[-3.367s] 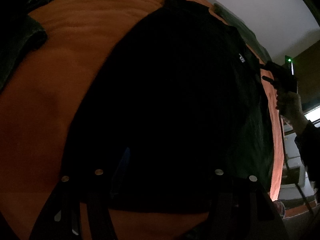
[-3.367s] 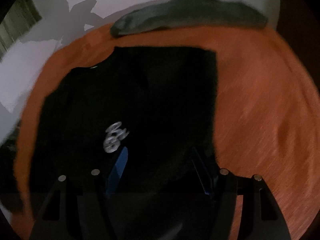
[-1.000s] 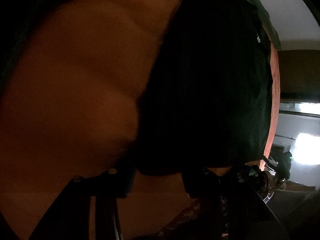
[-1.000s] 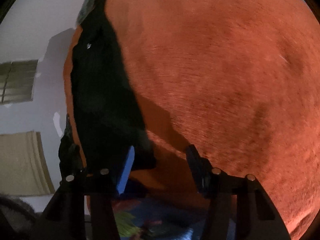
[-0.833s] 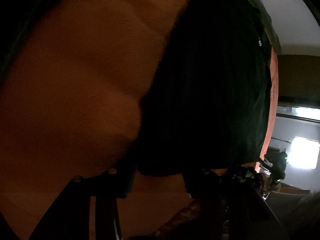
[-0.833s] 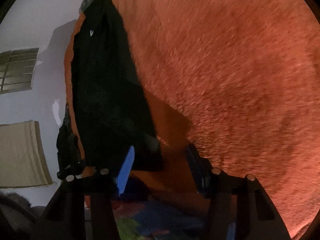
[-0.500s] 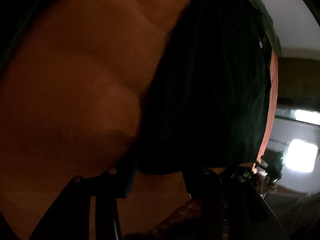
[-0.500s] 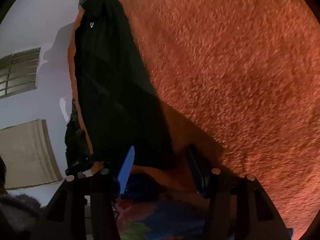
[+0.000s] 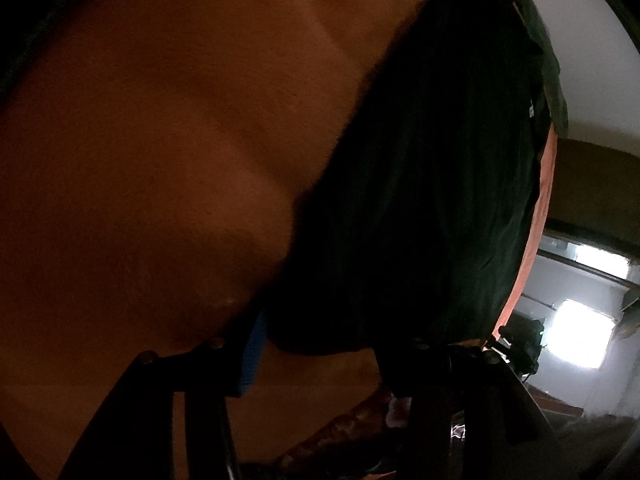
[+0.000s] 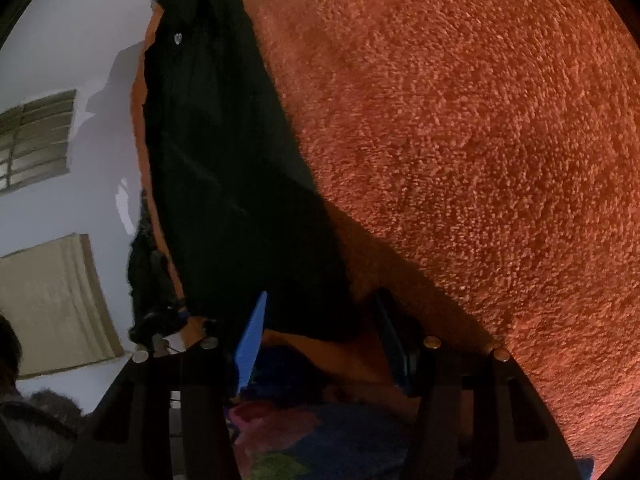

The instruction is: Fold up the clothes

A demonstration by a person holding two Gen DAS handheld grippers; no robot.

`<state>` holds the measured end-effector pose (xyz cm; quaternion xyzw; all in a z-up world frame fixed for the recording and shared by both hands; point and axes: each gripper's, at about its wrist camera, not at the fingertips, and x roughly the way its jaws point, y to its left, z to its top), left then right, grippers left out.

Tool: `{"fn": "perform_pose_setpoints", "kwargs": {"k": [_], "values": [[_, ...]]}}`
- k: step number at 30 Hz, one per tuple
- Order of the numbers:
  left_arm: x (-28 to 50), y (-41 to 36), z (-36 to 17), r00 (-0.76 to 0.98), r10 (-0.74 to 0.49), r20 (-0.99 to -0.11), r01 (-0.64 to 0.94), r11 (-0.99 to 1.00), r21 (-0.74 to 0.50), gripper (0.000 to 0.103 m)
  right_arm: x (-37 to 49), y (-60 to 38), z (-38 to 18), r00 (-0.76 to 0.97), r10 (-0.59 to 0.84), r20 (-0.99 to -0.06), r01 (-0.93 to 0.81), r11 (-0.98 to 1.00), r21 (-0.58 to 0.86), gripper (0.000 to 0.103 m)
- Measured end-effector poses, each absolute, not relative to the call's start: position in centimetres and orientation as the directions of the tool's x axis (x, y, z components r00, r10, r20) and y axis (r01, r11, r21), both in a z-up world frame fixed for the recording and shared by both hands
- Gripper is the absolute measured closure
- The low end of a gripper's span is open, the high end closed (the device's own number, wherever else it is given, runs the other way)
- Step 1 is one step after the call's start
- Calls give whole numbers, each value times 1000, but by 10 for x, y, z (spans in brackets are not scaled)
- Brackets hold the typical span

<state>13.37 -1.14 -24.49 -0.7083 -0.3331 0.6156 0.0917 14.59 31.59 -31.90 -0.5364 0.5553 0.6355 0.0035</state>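
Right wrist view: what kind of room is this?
Probably a bedroom: a black garment lies on a fuzzy orange blanket that seems to cover a bed, beside a white wall with a window.

Orange blanket (image 10: pixel 460 140) wide open from 12 to 4 o'clock of right tool (image 10: pixel 320 344), nothing on it, free pass there. Black garment (image 10: pixel 224 152) blocks the 10 to 12 strip, its near corner sitting between that tool's spread fingers. White wall (image 10: pixel 80 60) close behind at 9 to 10, bed edge there, tight. Left tool (image 9: pixel 320 344): bare blanket (image 9: pixel 160 160) from 9 to 12, clear. Garment (image 9: pixel 420 180) fills 12 to 2, hem between its fingers. Dark green cloth (image 9: pixel 554 92) along the far edge at 1.
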Motion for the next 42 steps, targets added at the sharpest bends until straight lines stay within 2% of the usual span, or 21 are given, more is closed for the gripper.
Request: {"fn": "perform_pose_setpoints", "kwargs": {"k": [3, 8, 14, 16, 17, 18, 19, 20, 22, 27, 31, 35, 38, 42], "values": [[136, -6, -248, 35, 618, -785, 347, -744, -570, 55, 140, 311, -315, -404, -597, -693, -575, -424, 700, 49], [142, -8, -259, 45, 697, -716, 397, -670, -627, 55, 141, 311, -320, -420, -641, -642, -558, -375, 740, 49], [148, -28, -265, -14, 726, -688, 502, -590, -632, 56, 148, 318, -326, -427, -663, -614, -568, -333, 753, 58], [148, -35, -264, -25, 728, -685, 522, -574, -630, 56, 150, 321, -329, -437, -663, -608, -574, -315, 756, 66], [149, -36, -264, -27, 721, -692, 524, -579, -624, 59, 151, 321, -329, -440, -662, -607, -573, -313, 757, 76], [148, -38, -263, -28, 706, -707, 520, -594, -614, 68, 152, 321, -329, -445, -660, -606, -570, -314, 760, 81], [148, -40, -262, -28, 689, -725, 513, -612, -602, 87, 151, 321, -328, -447, -659, -605, -563, -317, 763, 91], [148, -41, -261, -37, 682, -731, 507, -617, -602, 92, 150, 320, -326, -448, -660, -604, -556, -324, 766, 95], [150, -43, -256, -61, 676, -734, 494, -618, -611, 96, 148, 318, -322, -442, -668, -599, -536, -339, 773, 97], [150, -61, -243, -146, 734, -663, 555, -494, -669, 97, 137, 314, -304, -466, -662, -587, -487, -362, 795, 97], [133, -62, -204, -232, 735, -637, 513, -464, -722, 97, 122, 312, -270, -484, -628, -610, -425, -440, 791, 97], [103, -63, -155, -332, 725, -604, 428, -455, -781, 97, 99, 329, -226, -574, -585, -573, -350, -457, 818, 97], [72, -39, -127, -359, 711, -605, 358, -494, -792, 97, 78, 349, -196, -640, -539, -548, -311, -470, 826, 97], [20, -44, -98, -391, 673, -628, 321, -540, -778, 97, 43, 388, -169, -699, -450, -555, -300, -520, 800, 97]]}}
